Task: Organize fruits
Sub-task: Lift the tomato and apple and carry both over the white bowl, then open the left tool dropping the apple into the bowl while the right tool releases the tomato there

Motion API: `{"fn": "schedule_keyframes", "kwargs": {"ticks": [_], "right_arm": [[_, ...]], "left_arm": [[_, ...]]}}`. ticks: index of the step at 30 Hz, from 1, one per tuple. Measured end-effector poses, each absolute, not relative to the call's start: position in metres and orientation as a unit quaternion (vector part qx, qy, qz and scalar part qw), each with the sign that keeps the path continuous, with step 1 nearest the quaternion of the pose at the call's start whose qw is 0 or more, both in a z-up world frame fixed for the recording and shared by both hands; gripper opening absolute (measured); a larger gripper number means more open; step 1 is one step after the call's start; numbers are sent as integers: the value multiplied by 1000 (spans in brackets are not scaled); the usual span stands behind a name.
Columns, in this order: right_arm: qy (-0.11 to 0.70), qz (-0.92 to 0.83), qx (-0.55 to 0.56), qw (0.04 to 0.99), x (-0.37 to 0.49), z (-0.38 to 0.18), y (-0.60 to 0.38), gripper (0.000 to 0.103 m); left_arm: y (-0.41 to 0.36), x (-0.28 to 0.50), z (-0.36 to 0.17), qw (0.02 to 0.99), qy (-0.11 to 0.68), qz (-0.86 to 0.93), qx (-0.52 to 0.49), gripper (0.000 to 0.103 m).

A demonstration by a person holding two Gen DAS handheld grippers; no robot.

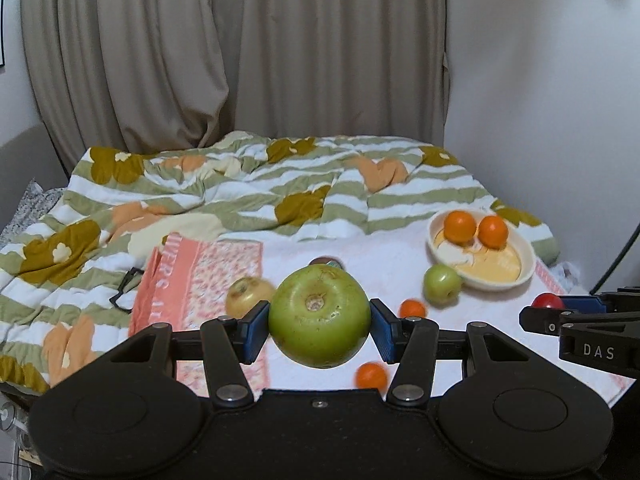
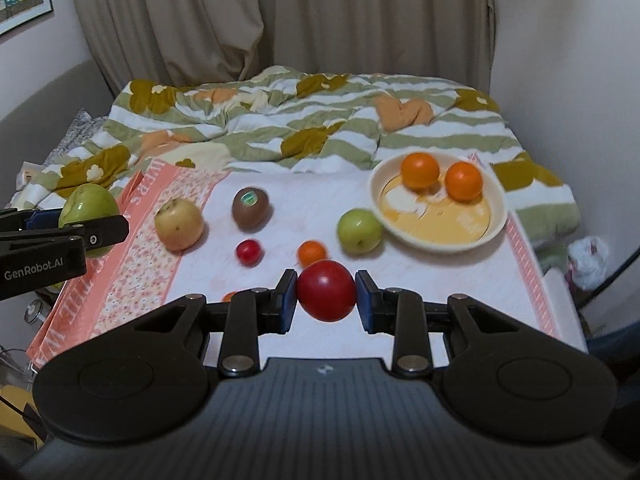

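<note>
Two handheld grippers are above a bed spread with a white towel [image 2: 420, 280] that has a pink flowered border. The left gripper [image 1: 319, 325] is partly closed, its blue pads pressing both sides of a large green apple [image 1: 319, 316] held clear of the towel. The right gripper [image 2: 326, 296] is closed tight on a small red fruit [image 2: 326, 290], also lifted off the towel.

Toward the back right of the towel sits a cream bowl [image 2: 496, 216] holding two oranges [image 2: 420, 170] side by side. A smaller green apple [image 2: 359, 231] rests against the bowl's near left rim. Loose on the towel lie a yellow apple [image 2: 179, 224] on the pink border, a brown kiwi with a sticker [image 2: 250, 207], a tiny red fruit [image 2: 249, 252] and a small orange fruit [image 2: 312, 252]. Behind them a striped, flowered quilt [image 2: 280, 132] is bunched up below beige curtains [image 2: 280, 12].
</note>
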State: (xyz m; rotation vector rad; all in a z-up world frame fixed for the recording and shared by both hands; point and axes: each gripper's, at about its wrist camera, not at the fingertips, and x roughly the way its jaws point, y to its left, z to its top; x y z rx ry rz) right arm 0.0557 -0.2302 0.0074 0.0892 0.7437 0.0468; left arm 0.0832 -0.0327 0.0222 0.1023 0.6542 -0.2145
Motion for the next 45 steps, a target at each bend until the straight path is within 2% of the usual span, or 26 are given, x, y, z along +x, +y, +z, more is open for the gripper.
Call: {"fn": "schedule_keyframes", "kwargs": {"ticks": [16,29,45], "right_arm": [[360,86,-10,929,125,20,-371,46],[372,61,10,926,190,-3,-436,46],[410,20,38,911,226,-47,-467,46]], "left_arm": [[-174,125,18,942,327,-71,13,57],[-259,199,-25,921,367,-127,42,57],[-310,251,-102,869,436,-201,117,57]]}}
